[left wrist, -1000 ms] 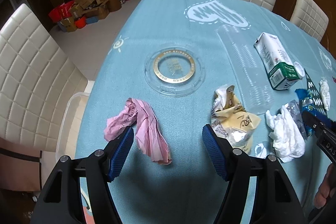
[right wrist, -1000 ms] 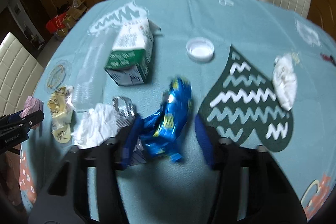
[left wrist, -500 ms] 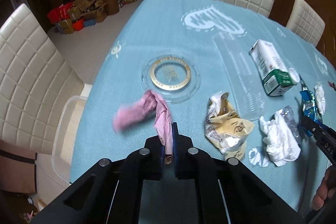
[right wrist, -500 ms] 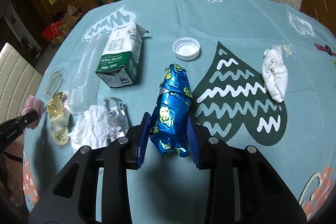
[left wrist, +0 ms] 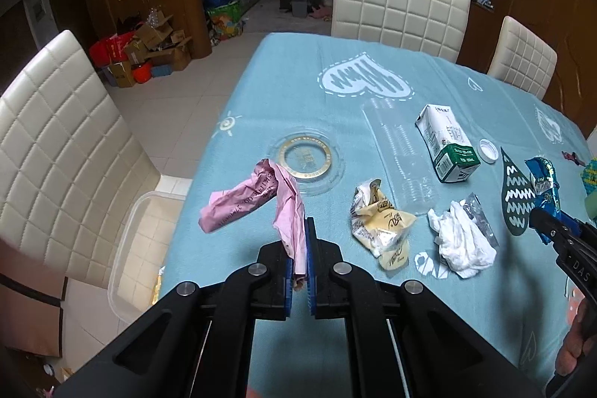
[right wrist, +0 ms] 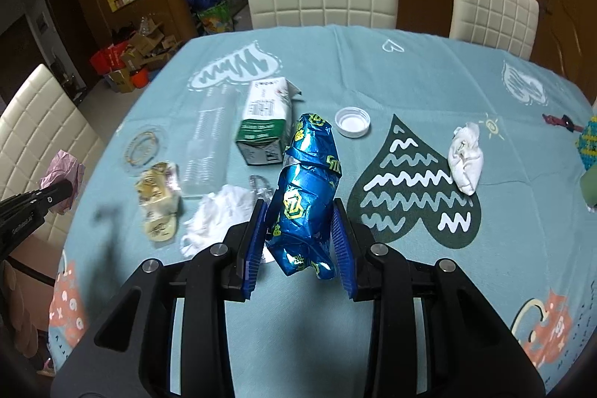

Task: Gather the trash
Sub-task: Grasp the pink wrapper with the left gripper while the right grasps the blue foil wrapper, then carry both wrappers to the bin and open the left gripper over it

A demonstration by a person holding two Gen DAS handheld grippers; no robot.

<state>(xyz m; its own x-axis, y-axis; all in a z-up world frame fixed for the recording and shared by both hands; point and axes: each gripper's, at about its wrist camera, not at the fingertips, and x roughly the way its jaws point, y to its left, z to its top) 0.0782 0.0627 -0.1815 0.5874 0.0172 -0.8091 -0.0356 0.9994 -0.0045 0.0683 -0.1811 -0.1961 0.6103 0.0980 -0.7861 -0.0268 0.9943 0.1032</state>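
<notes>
The left tool [left wrist: 297,258] pinches only a thin edge of the pink wrapper [left wrist: 257,198] and the right tool [right wrist: 298,241] clamps the blue foil snack bag [right wrist: 306,189], so either could slip back to the surface [left wrist: 283,92] before reaching the clear bin [left wrist: 140,248] at nine o'clock.

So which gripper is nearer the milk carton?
Right. The right gripper, shut on the blue wrapper, sits just in front of the milk carton. The left gripper, holding pink paper, is farther off.
</notes>
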